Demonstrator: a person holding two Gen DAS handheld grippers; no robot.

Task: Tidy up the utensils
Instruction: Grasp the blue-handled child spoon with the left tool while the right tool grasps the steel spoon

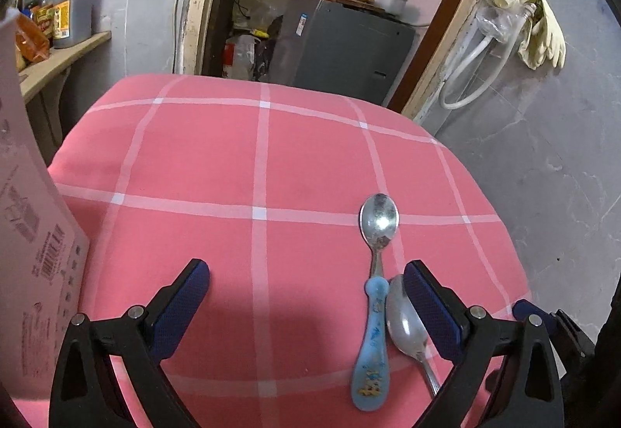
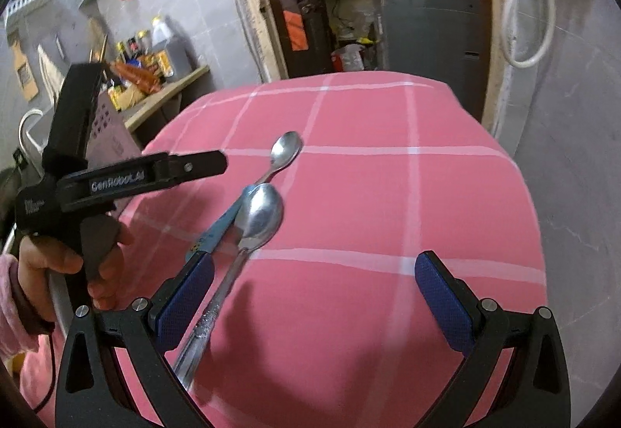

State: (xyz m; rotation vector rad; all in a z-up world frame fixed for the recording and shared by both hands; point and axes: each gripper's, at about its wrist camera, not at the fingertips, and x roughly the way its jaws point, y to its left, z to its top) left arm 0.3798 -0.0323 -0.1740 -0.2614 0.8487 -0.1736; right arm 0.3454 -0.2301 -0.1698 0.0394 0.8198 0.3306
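Steel and smooth, the plain spoon (image 2: 259, 217) lies touching the blue-handled spoon (image 1: 372, 335) on the pink-clothed counter (image 1: 194, 164), so either wide-spread, empty gripper, left (image 1: 306, 274) or right (image 2: 314, 269), may nudge both or slip.

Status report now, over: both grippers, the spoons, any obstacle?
Left gripper open, empty. Right gripper open, empty. Blue-handled spoon and all-metal spoon lie side by side on the pink cloth, apparently touching. Nothing blocks them, over.
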